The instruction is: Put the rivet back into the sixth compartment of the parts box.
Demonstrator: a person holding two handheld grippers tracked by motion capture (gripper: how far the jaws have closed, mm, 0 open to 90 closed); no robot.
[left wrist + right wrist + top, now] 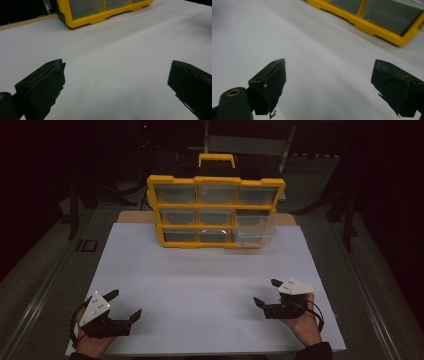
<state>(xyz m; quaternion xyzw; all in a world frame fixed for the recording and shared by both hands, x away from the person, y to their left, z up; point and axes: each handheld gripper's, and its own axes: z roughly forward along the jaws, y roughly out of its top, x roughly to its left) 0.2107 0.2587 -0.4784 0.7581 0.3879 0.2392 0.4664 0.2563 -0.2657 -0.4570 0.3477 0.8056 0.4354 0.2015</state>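
Yellow-framed organiser (216,212) stands upright at top centre of the high view, looking rigid and bulky; your left gripper (125,306) and right gripper (266,293), jaws spread and empty, should take its top handle (216,159)

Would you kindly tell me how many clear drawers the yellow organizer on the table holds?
9, in three rows of three within the yellow organizer: top row, middle row, bottom row. The bottom-right drawer is pulled partly out; the others sit flush.
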